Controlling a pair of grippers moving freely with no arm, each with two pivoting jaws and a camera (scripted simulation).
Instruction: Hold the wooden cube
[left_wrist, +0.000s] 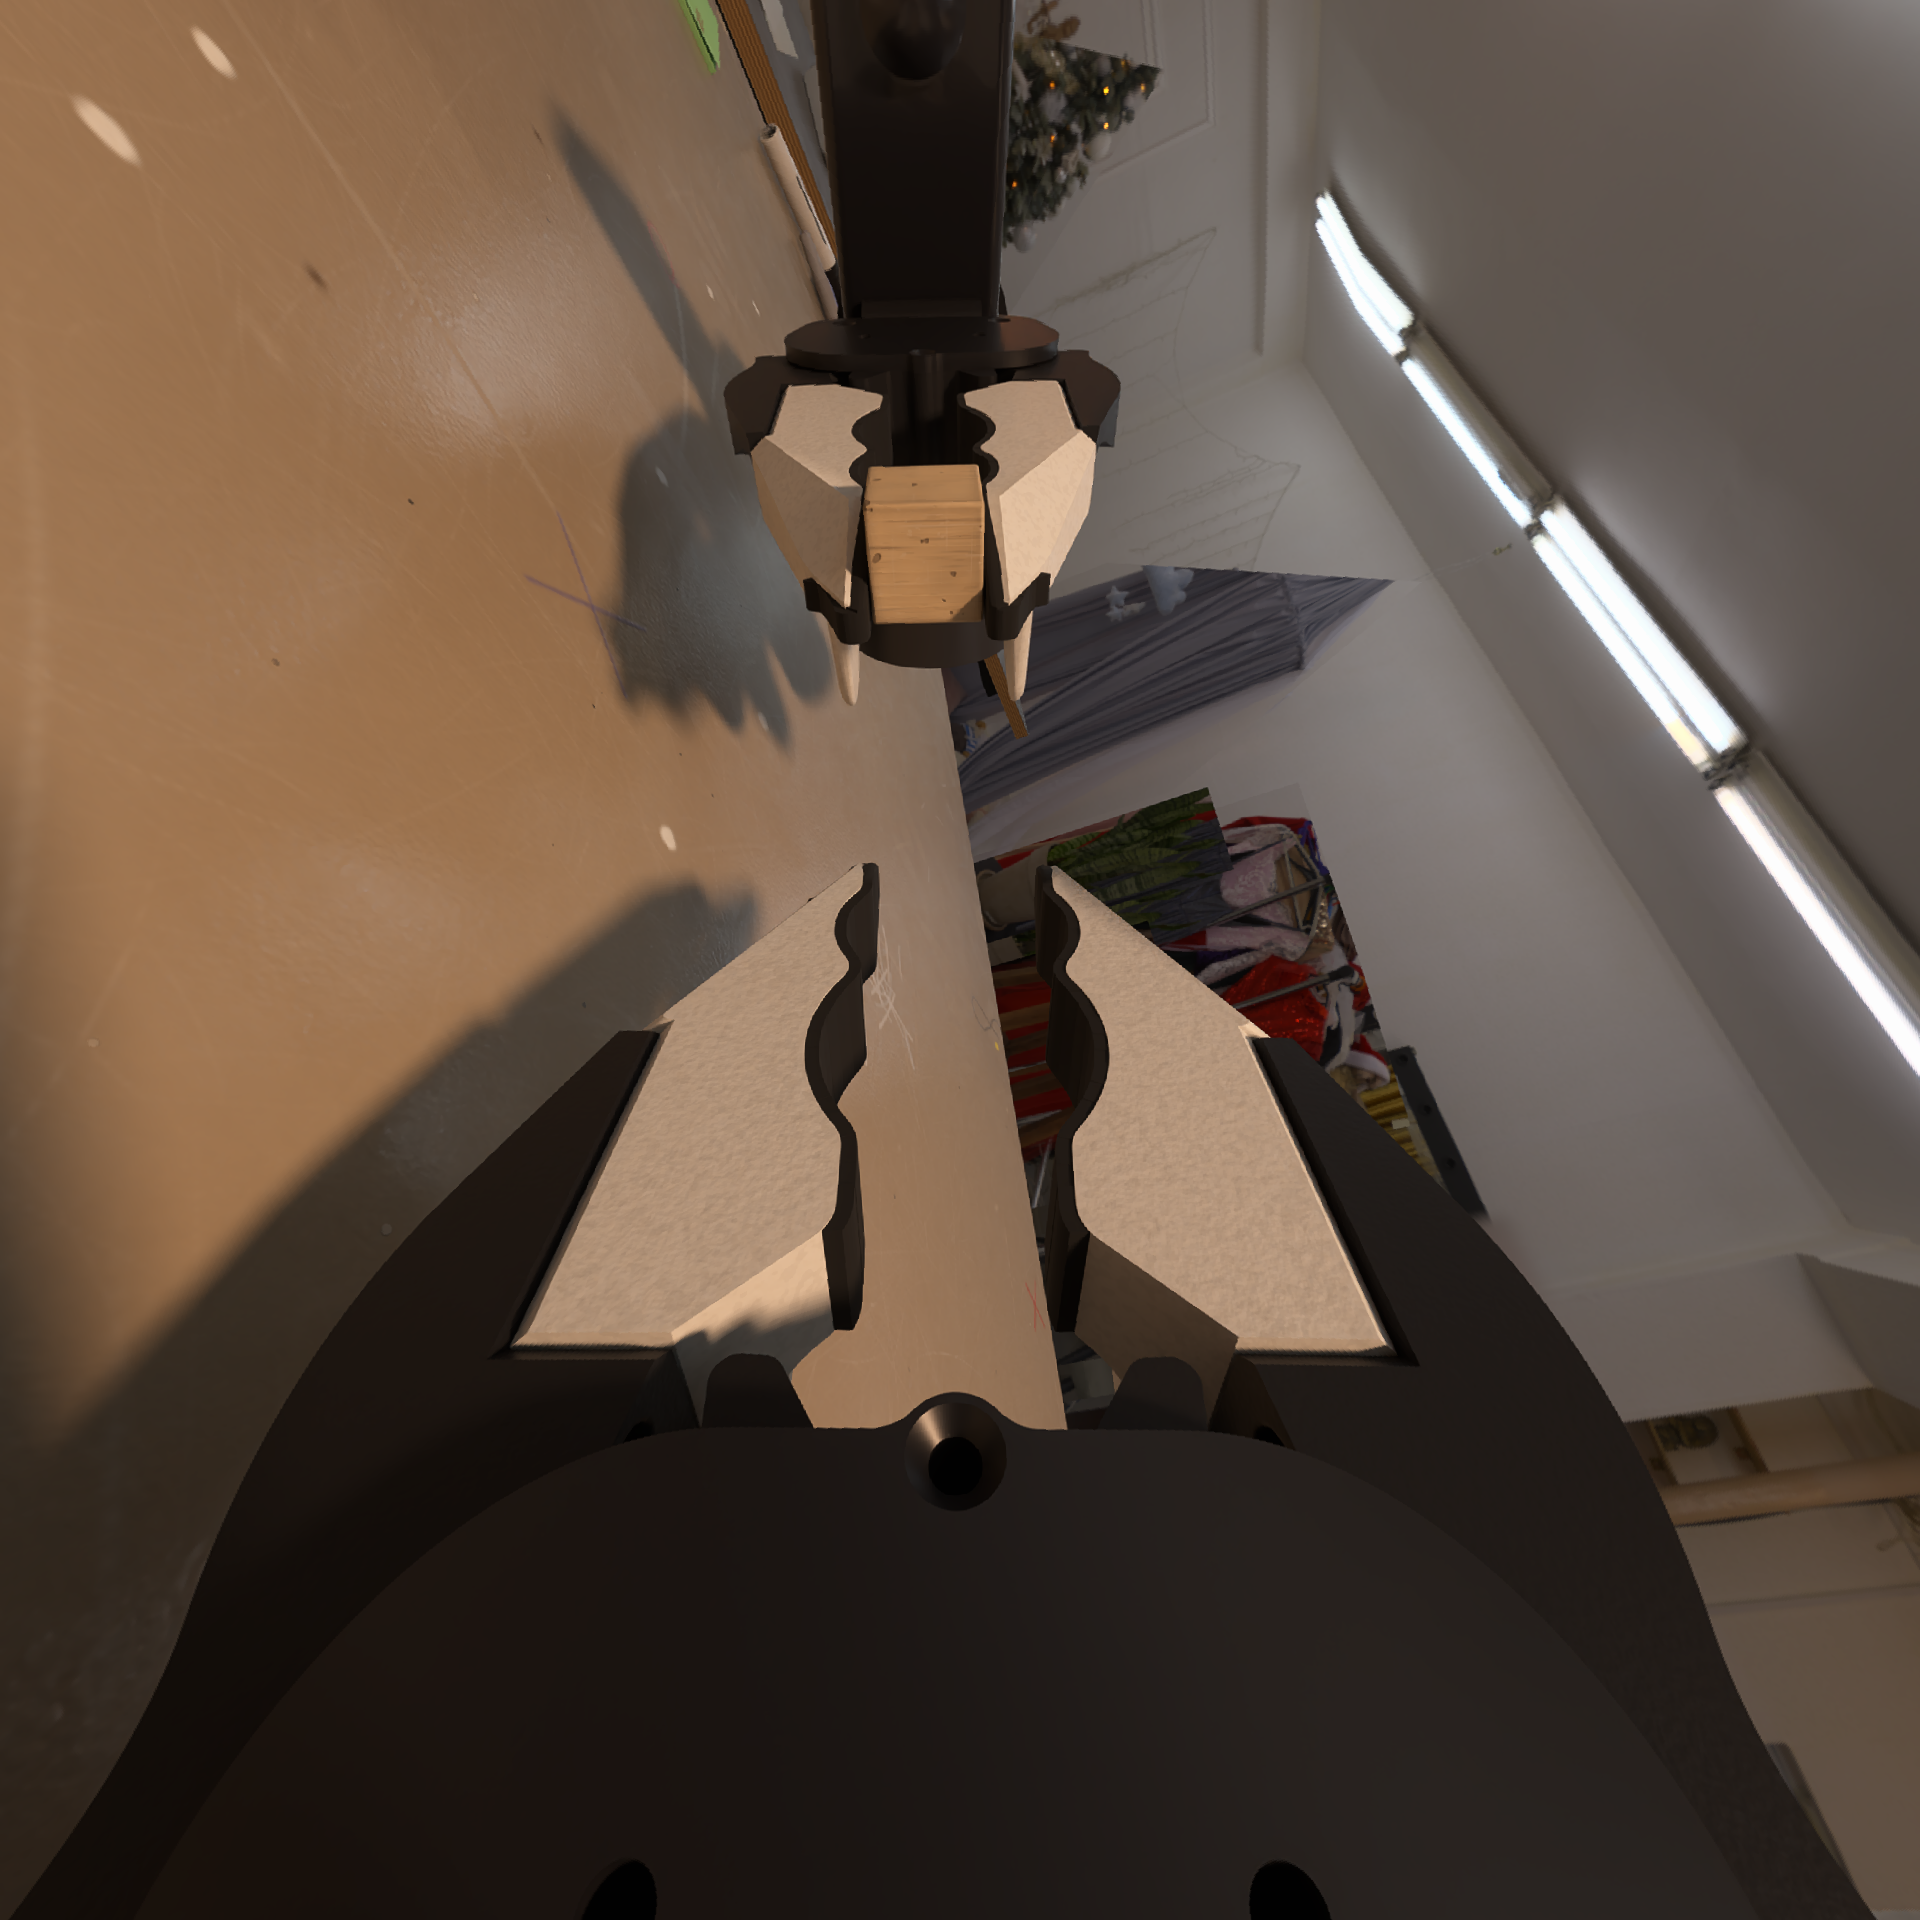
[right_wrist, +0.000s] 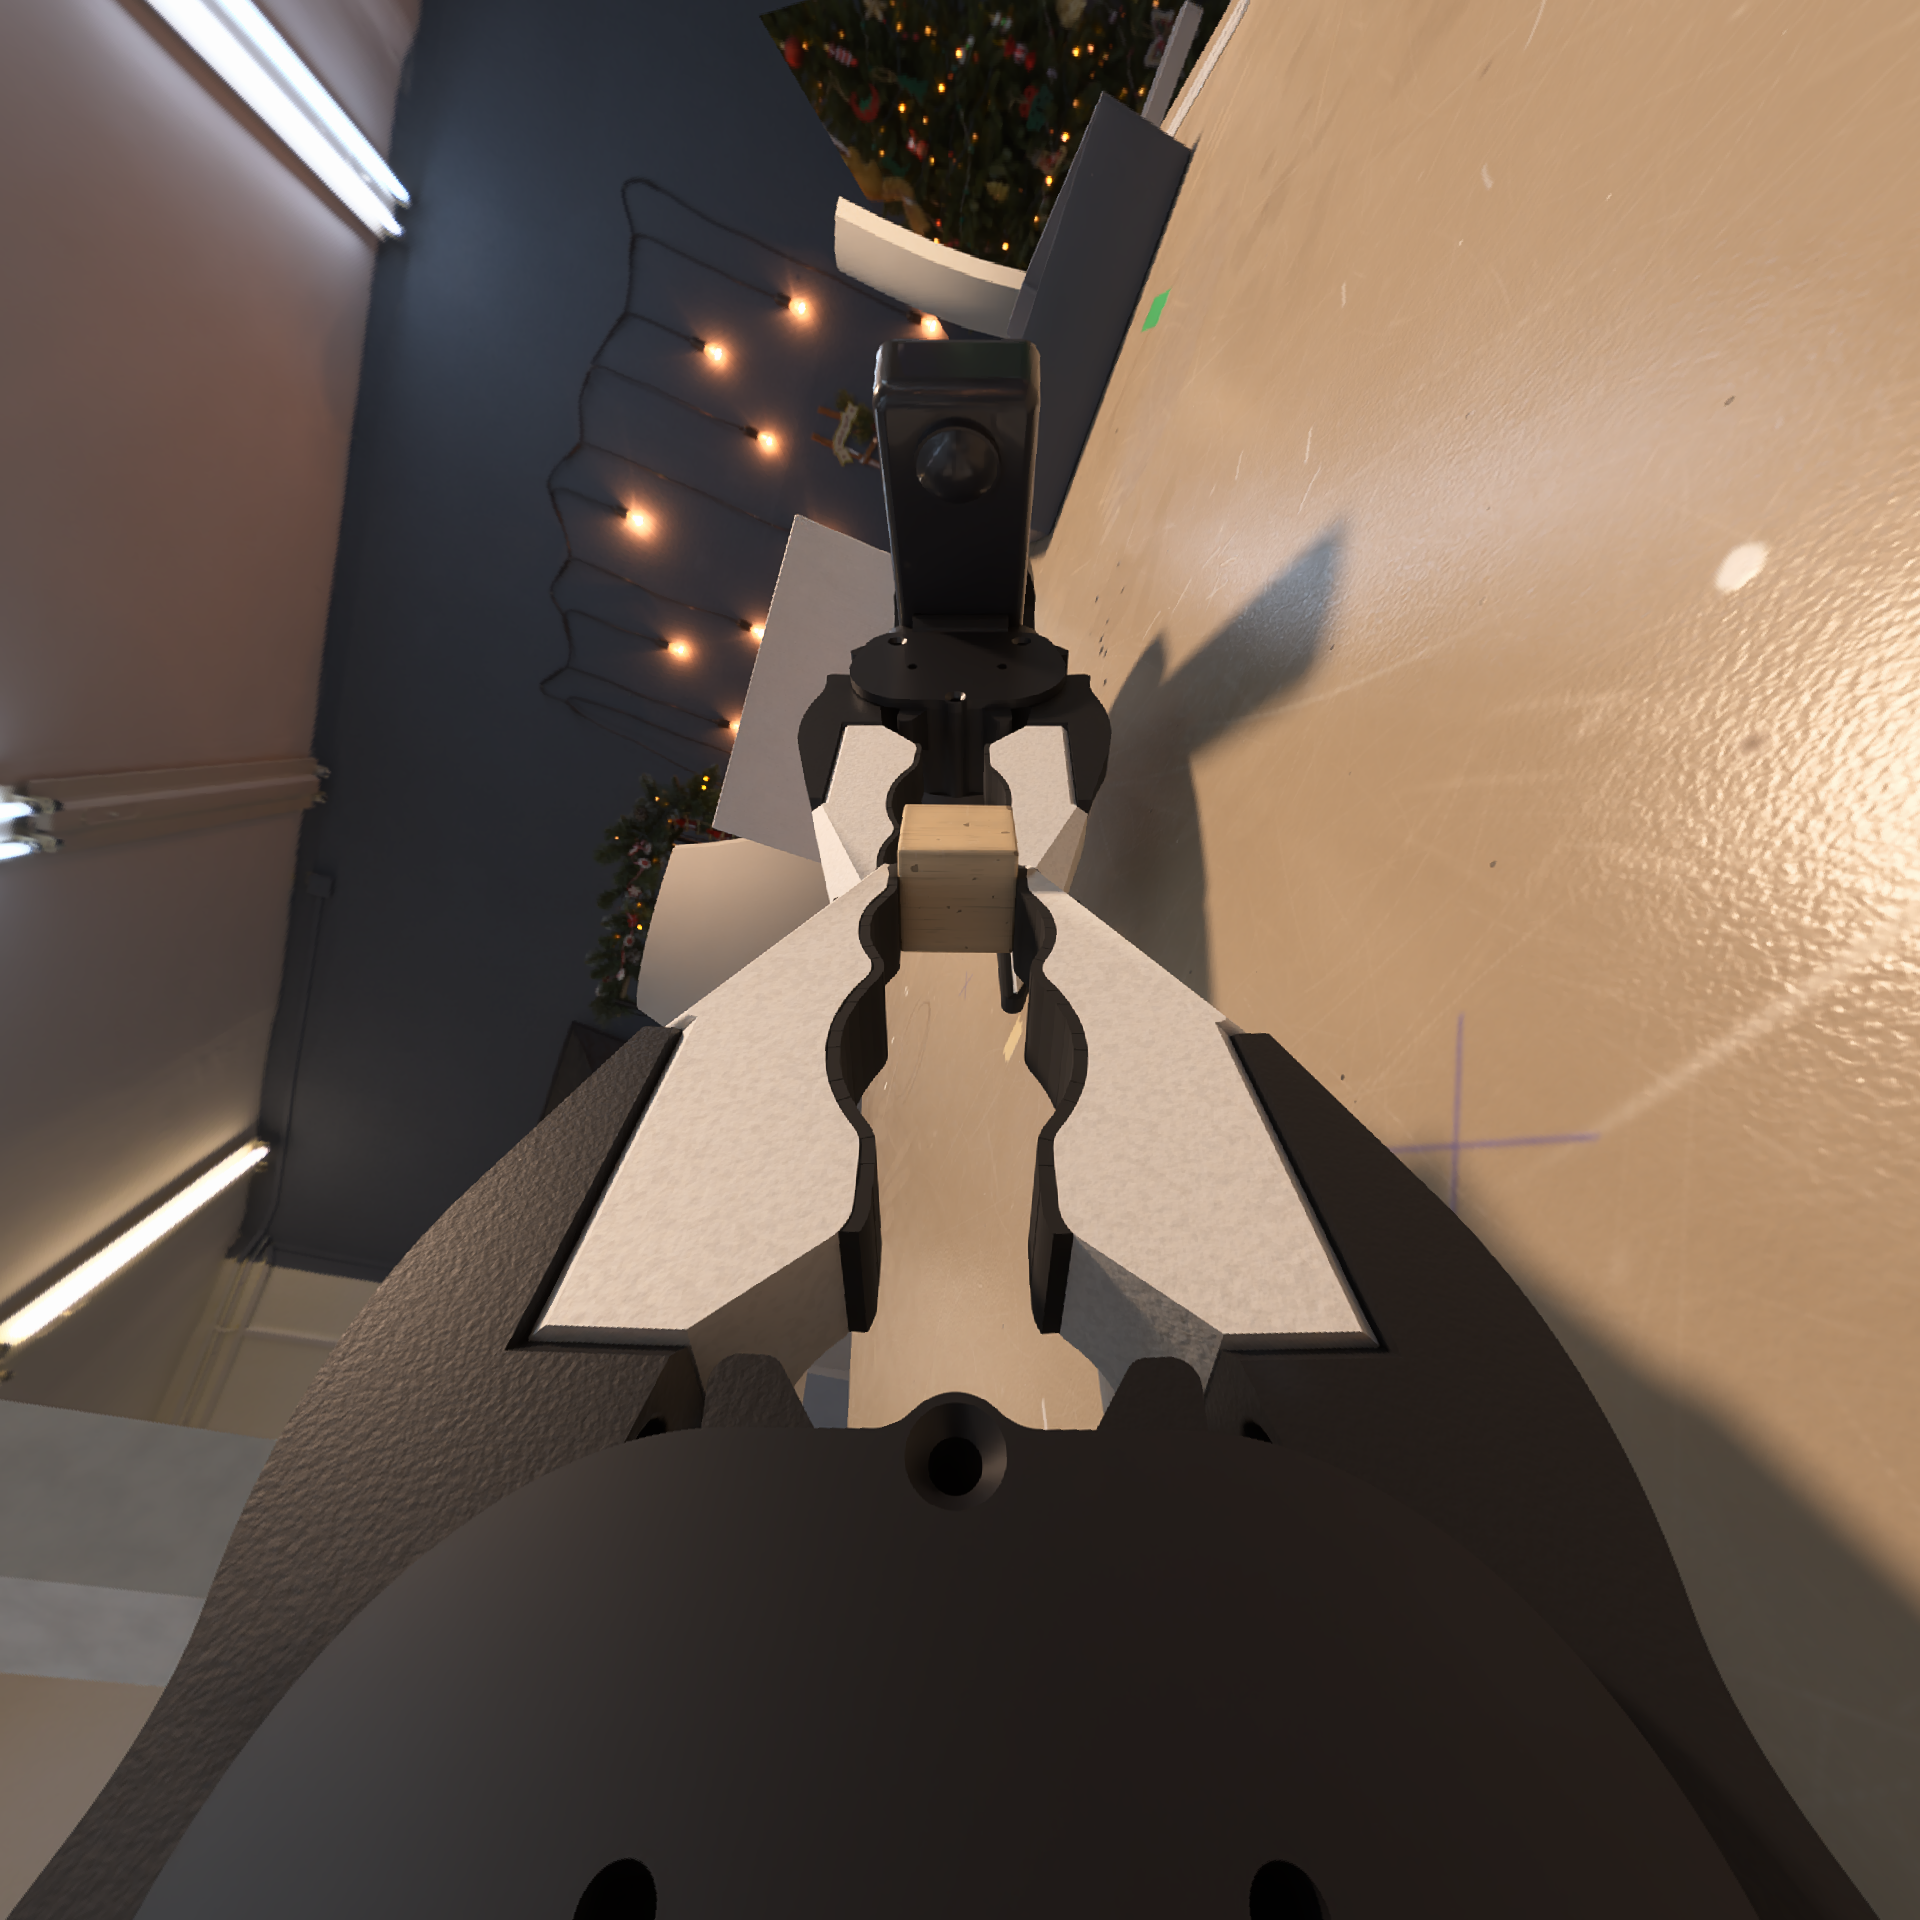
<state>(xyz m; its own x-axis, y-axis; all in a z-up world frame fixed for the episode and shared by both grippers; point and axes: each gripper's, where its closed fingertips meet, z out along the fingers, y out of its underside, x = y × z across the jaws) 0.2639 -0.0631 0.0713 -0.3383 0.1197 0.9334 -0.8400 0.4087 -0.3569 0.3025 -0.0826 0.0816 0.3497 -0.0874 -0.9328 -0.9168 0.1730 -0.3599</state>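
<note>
The wooden cube (right_wrist: 956, 894) is a small pale block clamped between the fingertips of my right gripper (right_wrist: 956, 883), which is shut on it, off the tan table (right_wrist: 1558, 727). In the left wrist view the same cube (left_wrist: 925, 545) shows farther off, held in the right gripper (left_wrist: 928, 613), which faces my left one. My left gripper (left_wrist: 961, 883) is open with nothing between its fingers and sits a short way from the cube. It also shows in the right wrist view (right_wrist: 954, 795), just behind the cube.
The tan table (left_wrist: 312, 727) bears a thin purple cross mark (left_wrist: 587, 608), also seen in the right wrist view (right_wrist: 1455, 1143), and a small green patch (right_wrist: 1155, 310) far off. Walls, string lights and a decorated tree lie beyond its edge.
</note>
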